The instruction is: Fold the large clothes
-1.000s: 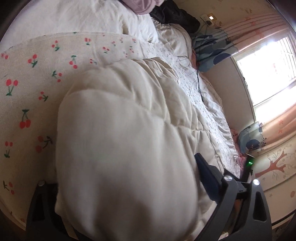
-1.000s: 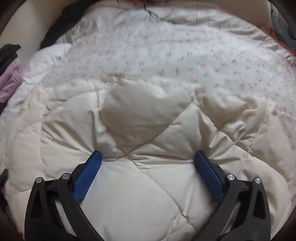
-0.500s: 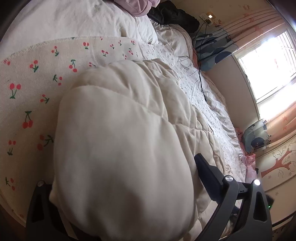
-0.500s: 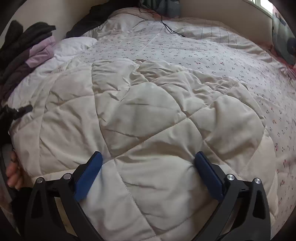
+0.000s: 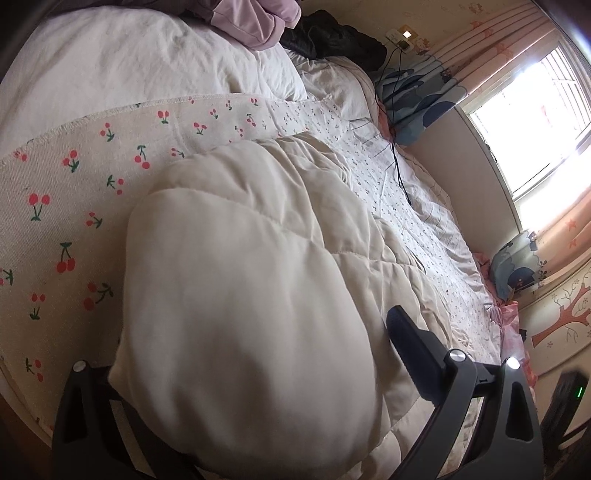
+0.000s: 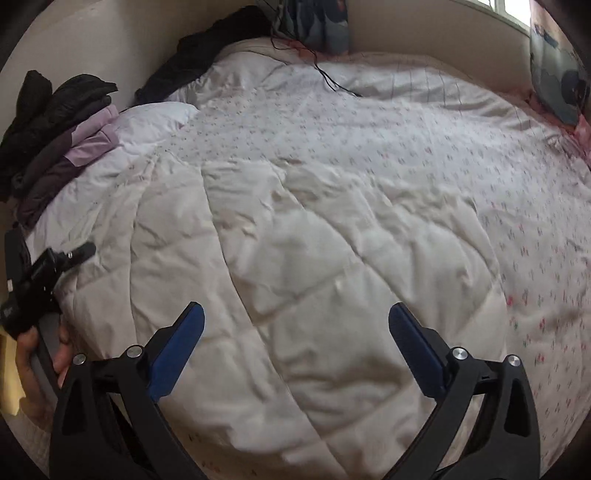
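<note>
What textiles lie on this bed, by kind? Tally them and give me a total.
Cream quilt: 1
Cherry-print cloth: 1
Small-print sheet: 1
White pillow: 1
Blue-patterned cushions: 2
Lilac garment: 1
Black clothing heaps: 2
Total: 9

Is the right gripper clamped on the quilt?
No. The right gripper stands wide open above the cream quilt, with nothing pinched between its blue pads.
</note>
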